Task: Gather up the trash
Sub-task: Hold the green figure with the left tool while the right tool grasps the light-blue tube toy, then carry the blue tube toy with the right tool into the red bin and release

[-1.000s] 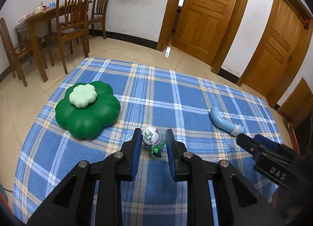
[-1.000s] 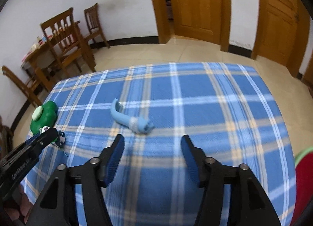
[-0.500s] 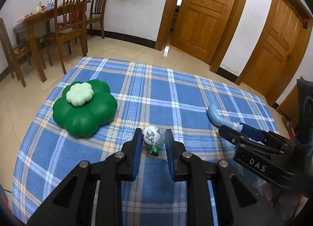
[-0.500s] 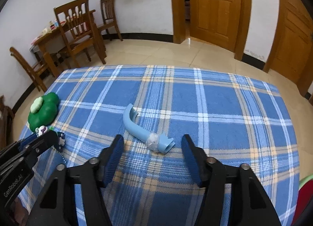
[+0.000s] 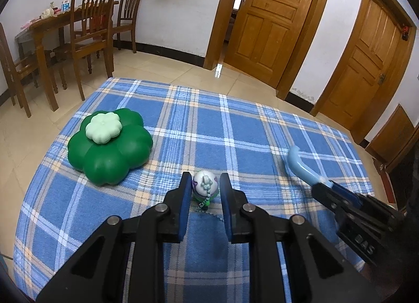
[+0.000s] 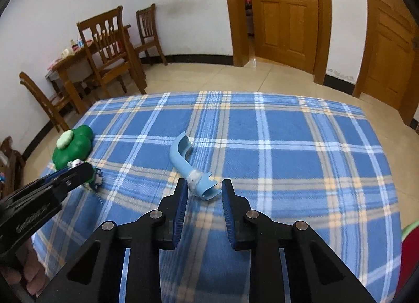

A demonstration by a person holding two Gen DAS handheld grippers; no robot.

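Observation:
A small round toy keychain [image 5: 205, 188] with a bead chain lies on the blue plaid tablecloth [image 5: 235, 130]. My left gripper [image 5: 204, 187] straddles it, jaws narrowly apart on either side, a little gap showing. A curved light-blue plastic piece [image 6: 187, 164] lies mid-table. My right gripper [image 6: 204, 191] is open with its fingertips on either side of the piece's near end, not touching. The blue piece also shows in the left wrist view [image 5: 301, 165], with the right gripper [image 5: 330, 193] at its end. The left gripper shows in the right wrist view [image 6: 78, 174].
A green clover-shaped container [image 5: 110, 146] with a pale lid sits at the table's left; it shows in the right wrist view [image 6: 72, 146]. Wooden chairs and a dining table [image 5: 78, 28] stand beyond. Wooden doors [image 5: 275, 20] line the far wall. A red object [image 6: 409, 255] sits at right.
My right gripper has moved forward to the blue piece and narrowed around its near end. My left gripper has stayed around the keychain.

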